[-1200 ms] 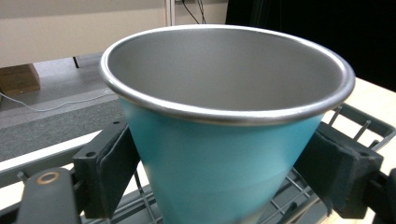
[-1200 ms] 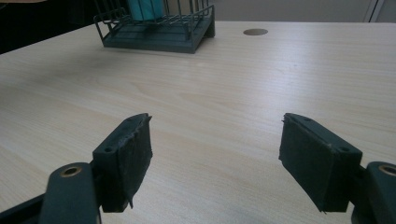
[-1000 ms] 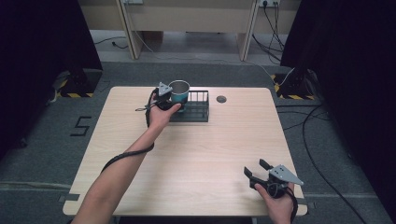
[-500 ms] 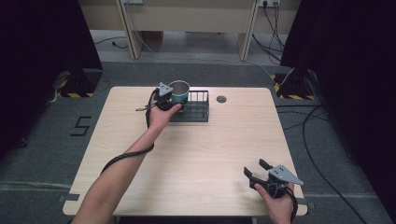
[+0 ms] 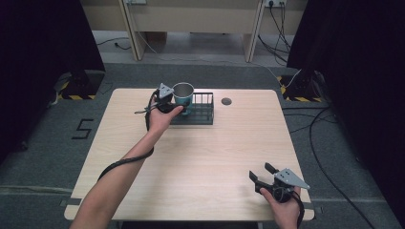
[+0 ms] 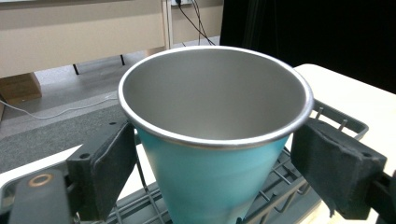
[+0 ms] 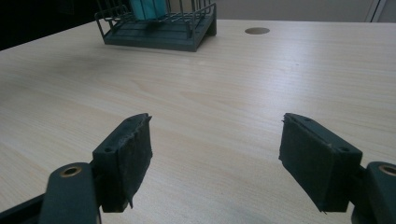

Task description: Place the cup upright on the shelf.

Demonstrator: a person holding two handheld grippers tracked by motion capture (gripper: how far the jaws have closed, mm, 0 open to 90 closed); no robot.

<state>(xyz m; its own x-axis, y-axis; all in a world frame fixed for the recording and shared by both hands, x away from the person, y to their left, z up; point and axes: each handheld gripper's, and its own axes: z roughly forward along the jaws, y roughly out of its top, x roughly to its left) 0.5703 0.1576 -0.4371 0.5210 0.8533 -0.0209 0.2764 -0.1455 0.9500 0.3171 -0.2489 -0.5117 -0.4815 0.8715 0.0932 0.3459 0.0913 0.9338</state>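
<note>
Two tools on one pale wood worktop [image 5: 191, 157], well apart. Dark wire rack [image 5: 203, 112] sits at the far edge, a small round hole [image 5: 226, 101] in the board just beside it. Teal metal cup [image 6: 212, 154] stands upright at the rack's left end, mouth up, steel inside bare.

Left tool [image 5: 168, 101] is at the cup. In the left gripper view its jaws stand either side of the cup below the rim, left pad [image 6: 109, 175] close against the wall, right pad [image 6: 334, 172] with a sliver of gap; spread, not yet clamped, by the look of it.

Right tool [image 5: 263, 177] rests near the front right corner, jaws wide apart with nothing between them.

Risks, as judged: the cup tapers downward, so pads closing on the slanted wall may slide and squeeze it upward or tilt it. A one-sided push could tip the cup against the rack wires or shove the light rack along the board. No free tool steadies the rack.
</note>
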